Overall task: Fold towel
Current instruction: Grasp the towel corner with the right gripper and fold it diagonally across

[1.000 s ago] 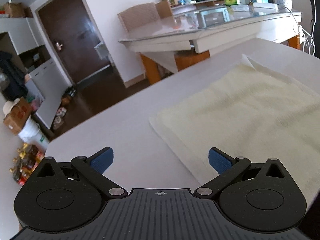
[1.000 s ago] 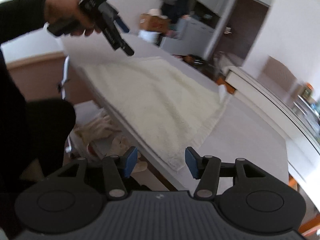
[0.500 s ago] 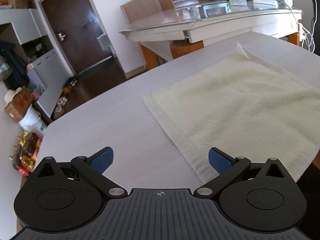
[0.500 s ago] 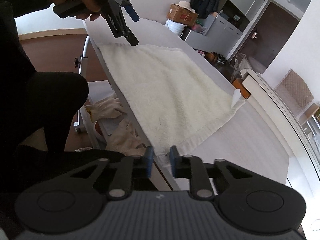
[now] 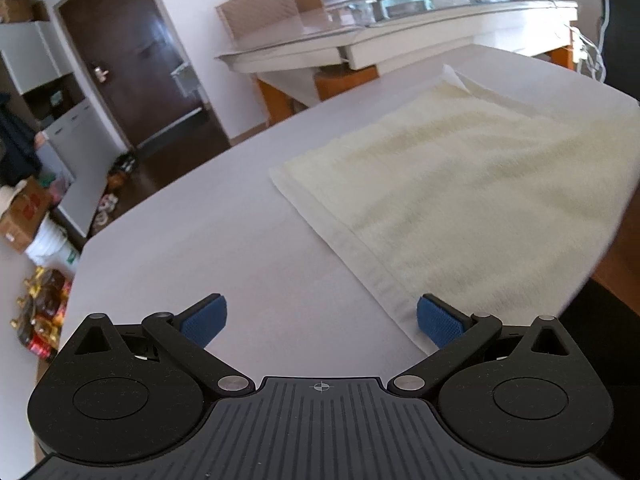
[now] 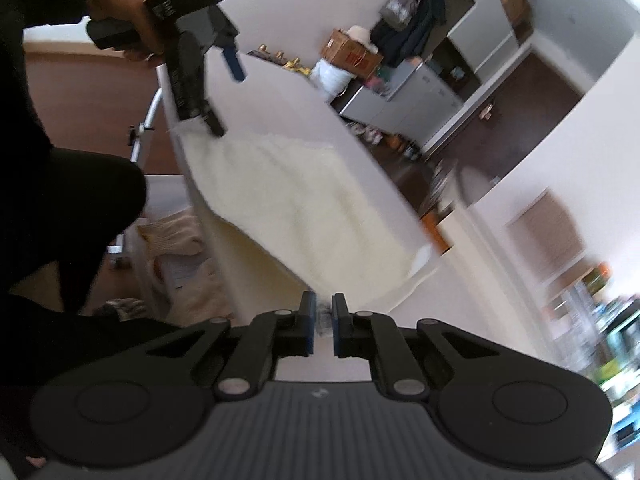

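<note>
A cream towel [image 5: 460, 184] lies spread on the white table [image 5: 224, 248], its near edge at the table's front. My left gripper [image 5: 320, 320] is open, low over the table, with its right pad [image 5: 434, 322] over the towel's near left hem. In the right wrist view the towel [image 6: 304, 200] has its near right corner lifted off the table. My right gripper [image 6: 323, 326] is shut on that corner. The left gripper [image 6: 228, 96] shows there too, open over the towel's far corner.
A second table [image 5: 400, 48] with a toaster oven and boxes stands behind. A dark door [image 5: 132, 72], cabinets and floor clutter are at the left. The person's dark-clothed legs [image 6: 72, 208] and a cloth pile [image 6: 172, 236] are beside the table's front edge.
My right gripper closed on the towel's near corner and has lifted it. My left gripper came lower and closer to the towel's left hem, still open.
</note>
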Motion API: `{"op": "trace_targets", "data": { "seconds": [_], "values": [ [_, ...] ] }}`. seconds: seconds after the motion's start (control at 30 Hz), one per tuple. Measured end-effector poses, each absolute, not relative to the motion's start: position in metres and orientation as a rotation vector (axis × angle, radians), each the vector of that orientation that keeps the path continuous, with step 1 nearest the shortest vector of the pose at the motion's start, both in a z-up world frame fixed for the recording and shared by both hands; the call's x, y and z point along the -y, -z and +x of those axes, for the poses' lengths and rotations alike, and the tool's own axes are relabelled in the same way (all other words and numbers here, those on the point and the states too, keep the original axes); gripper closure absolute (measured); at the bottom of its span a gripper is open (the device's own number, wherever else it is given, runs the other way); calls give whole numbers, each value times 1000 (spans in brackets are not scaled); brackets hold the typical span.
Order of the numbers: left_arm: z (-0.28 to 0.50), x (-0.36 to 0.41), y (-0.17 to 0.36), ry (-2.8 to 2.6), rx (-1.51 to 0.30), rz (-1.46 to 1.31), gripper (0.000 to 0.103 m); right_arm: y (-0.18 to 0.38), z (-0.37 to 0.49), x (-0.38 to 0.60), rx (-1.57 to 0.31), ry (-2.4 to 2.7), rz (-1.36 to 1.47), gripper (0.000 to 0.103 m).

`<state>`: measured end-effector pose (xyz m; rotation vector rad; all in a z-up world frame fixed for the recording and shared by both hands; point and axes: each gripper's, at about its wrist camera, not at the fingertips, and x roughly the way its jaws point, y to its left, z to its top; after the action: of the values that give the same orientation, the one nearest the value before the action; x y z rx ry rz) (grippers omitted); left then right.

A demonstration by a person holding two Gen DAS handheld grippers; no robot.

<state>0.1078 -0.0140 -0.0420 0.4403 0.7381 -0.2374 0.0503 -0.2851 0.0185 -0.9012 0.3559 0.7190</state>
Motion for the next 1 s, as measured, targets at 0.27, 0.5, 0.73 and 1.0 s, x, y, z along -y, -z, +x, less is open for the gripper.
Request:
{"op": "trace_targets", "data": {
  "seconds": [0.27, 0.5, 0.73, 1.0],
  "values": [
    [101, 7, 43, 300, -744, 417, 0, -35, 71, 265, -287, -690, -1012, 95],
    [102, -5, 45, 341, -733, 375, 0, -50, 113, 235, -239, -704, -1114, 95],
    [98, -9, 48, 347, -697, 371, 0, -49, 174, 179, -223, -789, -1234, 95],
    [97, -13, 52, 358, -678, 338, 0, -31, 238, 104, -225, -945, -1279, 95]
  ]
}}
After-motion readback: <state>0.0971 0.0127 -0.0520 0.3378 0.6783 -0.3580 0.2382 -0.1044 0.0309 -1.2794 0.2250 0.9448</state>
